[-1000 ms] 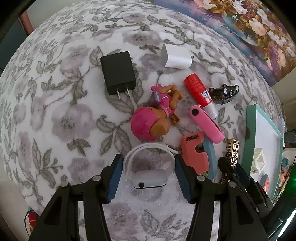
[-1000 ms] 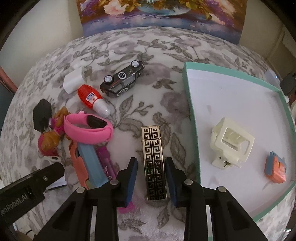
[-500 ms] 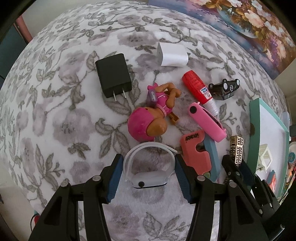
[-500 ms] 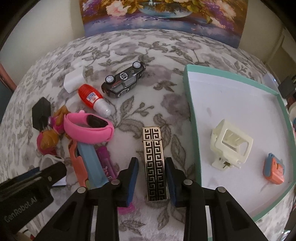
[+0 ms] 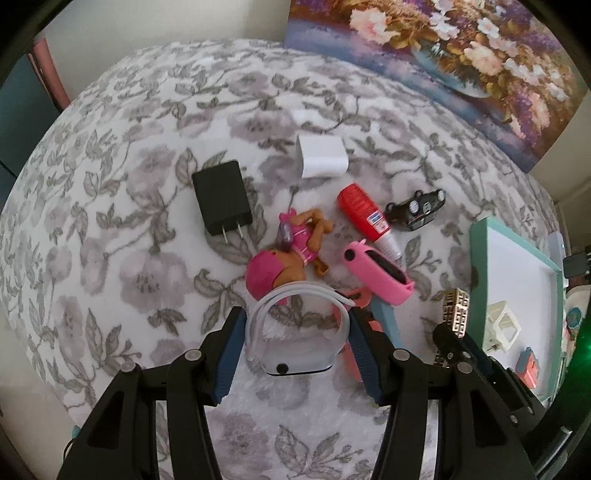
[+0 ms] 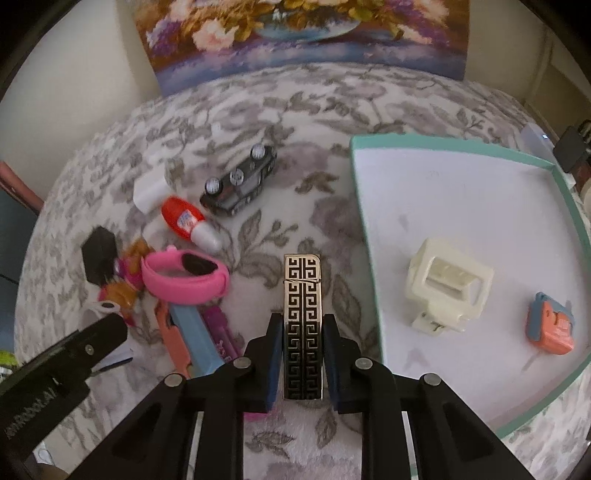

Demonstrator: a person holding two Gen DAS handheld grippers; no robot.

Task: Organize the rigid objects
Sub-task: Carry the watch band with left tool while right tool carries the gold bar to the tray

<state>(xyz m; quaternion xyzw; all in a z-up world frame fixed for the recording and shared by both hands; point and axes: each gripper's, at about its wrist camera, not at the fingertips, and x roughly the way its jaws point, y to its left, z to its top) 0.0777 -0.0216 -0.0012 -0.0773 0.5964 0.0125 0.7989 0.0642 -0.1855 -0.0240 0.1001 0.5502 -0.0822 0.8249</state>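
Note:
My left gripper (image 5: 297, 332) is shut on a white wristband (image 5: 295, 332) and holds it above the floral cloth. My right gripper (image 6: 303, 343) is shut on a gold-and-black patterned lighter (image 6: 302, 310), lifted off the cloth; the lighter also shows in the left wrist view (image 5: 456, 314). A teal-rimmed white tray (image 6: 369, 236) lies to the right and holds a cream clip (image 6: 448, 286) and a small orange-and-blue item (image 6: 552, 328).
On the cloth lie a pink wristband (image 6: 184, 277), a red glue bottle (image 6: 188, 223), a black toy car (image 6: 240, 181), a pink doll (image 5: 284, 254), a black charger (image 5: 221, 197), a white charger (image 5: 321, 157) and an orange-and-blue stapler (image 6: 184, 336). A flower painting (image 6: 303, 33) stands behind.
Both grippers have risen with their objects: the white wristband and the lighter are lifted off the cloth. The right jaws closed tighter on the lighter.

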